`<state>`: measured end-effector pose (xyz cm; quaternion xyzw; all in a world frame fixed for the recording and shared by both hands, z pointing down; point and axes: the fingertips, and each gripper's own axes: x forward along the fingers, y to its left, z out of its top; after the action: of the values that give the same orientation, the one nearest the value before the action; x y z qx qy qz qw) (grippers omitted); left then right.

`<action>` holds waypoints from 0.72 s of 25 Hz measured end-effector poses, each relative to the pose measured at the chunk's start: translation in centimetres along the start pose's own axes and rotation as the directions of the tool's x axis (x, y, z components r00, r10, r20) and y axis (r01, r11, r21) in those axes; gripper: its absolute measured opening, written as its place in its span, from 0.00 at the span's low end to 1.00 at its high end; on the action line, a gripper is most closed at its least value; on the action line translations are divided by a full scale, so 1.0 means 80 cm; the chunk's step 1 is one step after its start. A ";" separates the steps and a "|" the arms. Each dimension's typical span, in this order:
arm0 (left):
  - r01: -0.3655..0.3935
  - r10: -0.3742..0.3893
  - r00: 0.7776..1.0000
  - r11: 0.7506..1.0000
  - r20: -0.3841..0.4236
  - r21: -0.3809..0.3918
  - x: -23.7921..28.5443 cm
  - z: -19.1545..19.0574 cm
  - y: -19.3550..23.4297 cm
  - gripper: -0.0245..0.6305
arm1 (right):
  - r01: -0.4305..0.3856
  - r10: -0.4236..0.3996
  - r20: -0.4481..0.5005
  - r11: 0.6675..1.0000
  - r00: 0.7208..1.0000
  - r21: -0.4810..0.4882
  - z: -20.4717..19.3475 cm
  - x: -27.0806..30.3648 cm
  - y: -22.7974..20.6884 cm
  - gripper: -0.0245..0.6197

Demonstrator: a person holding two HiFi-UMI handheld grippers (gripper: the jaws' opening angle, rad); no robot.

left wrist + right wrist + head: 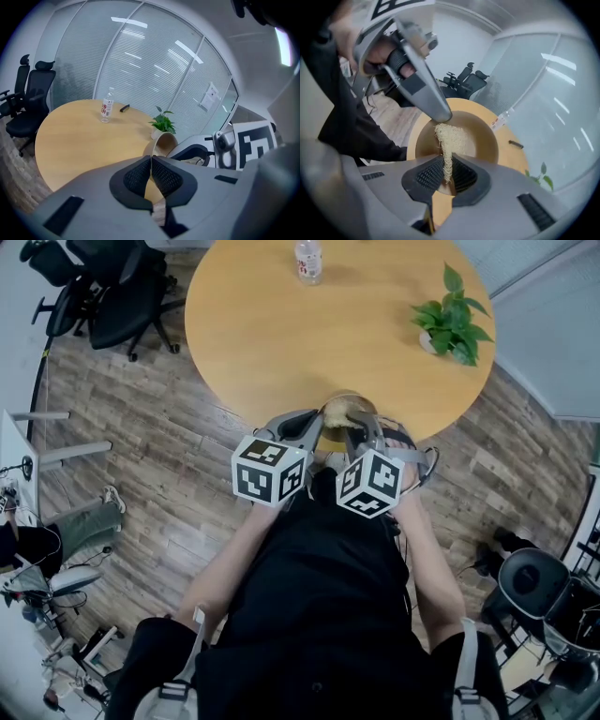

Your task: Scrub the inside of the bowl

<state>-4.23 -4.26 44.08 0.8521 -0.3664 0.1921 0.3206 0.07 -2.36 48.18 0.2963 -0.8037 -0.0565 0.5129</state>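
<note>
Right gripper (447,168) jaws clamped on scrub pad (450,138), a beige fibrous strip with far end inside bowl (483,136). Bowl tan, smooth, round, tilted with opening toward person, at near edge of round wooden table (281,324). Left gripper (151,164) jaws closed on bowl's thin rim. Counts: one bowl, one scrub pad, two grippers, one table. On table's far part: one water bottle (308,259), one potted plant (452,320). Two black office chairs (112,287) on floor beside table.
</note>
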 end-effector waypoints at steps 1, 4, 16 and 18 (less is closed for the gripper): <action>0.003 -0.003 1.000 1.000 -0.003 0.004 0.000 -0.001 -0.002 0.06 | -0.035 0.035 0.000 0.997 0.999 0.068 0.000 0.000 0.004 0.10; 0.012 -0.012 1.000 1.000 -0.010 0.016 -0.001 -0.004 -0.006 0.06 | -0.130 0.130 0.017 0.955 0.991 0.265 0.001 -0.001 0.012 0.10; 0.018 -0.017 1.000 0.998 -0.013 0.060 0.001 -0.007 -0.016 0.06 | -0.336 0.291 0.192 0.601 0.937 0.726 -0.004 0.001 0.015 0.10; 0.015 -0.014 1.000 0.998 -0.013 0.068 0.000 -0.008 -0.015 0.06 | -0.347 0.299 0.209 0.548 0.931 0.761 -0.003 0.001 0.016 0.10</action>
<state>-3.36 -3.20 44.04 0.8638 -0.3513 0.2075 0.2954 -0.32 -1.32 48.86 0.3361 -0.8000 0.3889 0.3096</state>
